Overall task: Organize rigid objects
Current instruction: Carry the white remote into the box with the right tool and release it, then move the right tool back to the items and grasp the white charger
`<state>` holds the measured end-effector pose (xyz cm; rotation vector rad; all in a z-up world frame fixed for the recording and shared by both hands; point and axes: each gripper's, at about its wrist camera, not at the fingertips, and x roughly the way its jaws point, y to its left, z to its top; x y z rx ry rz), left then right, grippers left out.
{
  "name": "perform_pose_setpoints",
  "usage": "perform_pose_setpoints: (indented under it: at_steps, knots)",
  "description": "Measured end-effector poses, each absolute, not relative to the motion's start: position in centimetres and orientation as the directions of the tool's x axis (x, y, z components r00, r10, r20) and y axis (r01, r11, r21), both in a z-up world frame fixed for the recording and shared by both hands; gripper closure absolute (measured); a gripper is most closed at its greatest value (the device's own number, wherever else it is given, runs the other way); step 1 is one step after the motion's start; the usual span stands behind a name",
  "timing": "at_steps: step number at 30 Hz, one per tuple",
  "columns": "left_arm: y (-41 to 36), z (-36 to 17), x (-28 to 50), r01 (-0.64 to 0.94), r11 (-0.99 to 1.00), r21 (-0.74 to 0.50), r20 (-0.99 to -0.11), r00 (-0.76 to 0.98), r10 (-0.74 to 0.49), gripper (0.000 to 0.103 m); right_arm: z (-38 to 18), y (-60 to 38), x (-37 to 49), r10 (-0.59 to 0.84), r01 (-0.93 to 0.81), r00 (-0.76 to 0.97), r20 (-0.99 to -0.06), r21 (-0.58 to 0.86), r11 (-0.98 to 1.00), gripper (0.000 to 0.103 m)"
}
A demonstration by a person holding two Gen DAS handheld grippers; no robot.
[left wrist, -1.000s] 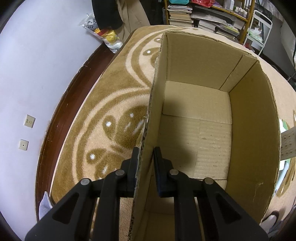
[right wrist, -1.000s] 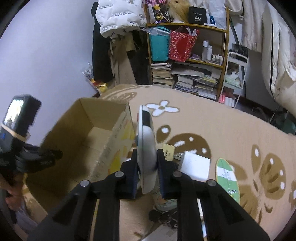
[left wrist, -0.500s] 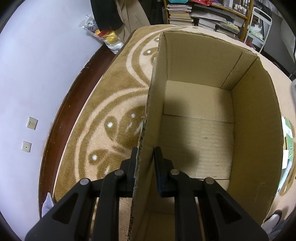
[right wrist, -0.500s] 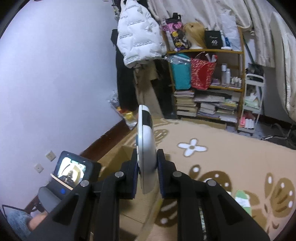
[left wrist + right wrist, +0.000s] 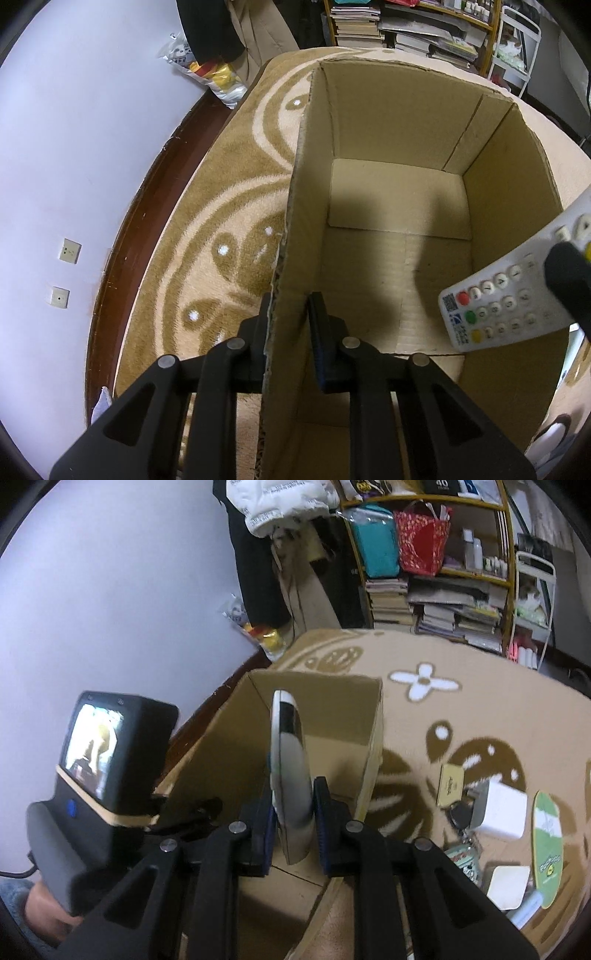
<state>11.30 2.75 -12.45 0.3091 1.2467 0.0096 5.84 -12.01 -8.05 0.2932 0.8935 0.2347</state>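
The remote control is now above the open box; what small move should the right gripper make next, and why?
Probably lower it a little further before opening. The right gripper holds the remote control over the cardboard box, above its bare floor, while the left gripper clamps the box wall and steadies it. A lower release should land it more gently.

— Where's your left gripper (image 5: 287, 325)?
— At my six o'clock, jaws pinched on the cardboard box wall (image 5: 291, 236).
— The right gripper (image 5: 293, 814)?
— Clamped on the remote control (image 5: 290, 775), pointing twelve o'clock.
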Motion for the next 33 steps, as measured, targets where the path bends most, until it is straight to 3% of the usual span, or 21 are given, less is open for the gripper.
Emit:
perform_pose_setpoints:
  at_steps: [14, 19, 23, 28, 33]
  knots:
    - [2.8, -12.5, 11.3, 0.156, 0.956, 0.248, -0.926, 0.328, 0.187, 0.085, -7.1, -13.4, 5.2, 0.287, -0.048, 0.664, -0.69, 0.344, 0.938, 0.077]
    - [2.6, -12.5, 11.1, 0.16, 0.953, 0.257, -0.923, 0.332, 0.193, 0.085, -5.3, -14.8, 4.9, 0.254, -0.061, 0.724, -0.642, 0.308, 0.95, 0.049]
    - [2.4, -12.5, 11.0, 0.16, 0.952, 0.261, -0.922, 0.334, 0.197, 0.085, -4.8, -16.3, 5.0, 0.205, -0.028, 0.751, -0.627, 0.28, 0.96, 0.037]
    - [2.5, -12.4, 11.0, 0.159, 0.953, 0.258, -0.923, 0.331, 0.195, 0.085, -5.5, -18.1, 5.3, 0.164, 0.003, 0.753, -0.637, 0.253, 0.967, 0.013]
    - [2.5, -12.4, 11.1, 0.16, 0.952, 0.261, -0.923, 0.331, 0.197, 0.085, -6.7, -19.8, 5.6, 0.13, 0.048, 0.745, -0.654, 0.248, 0.968, 0.004]
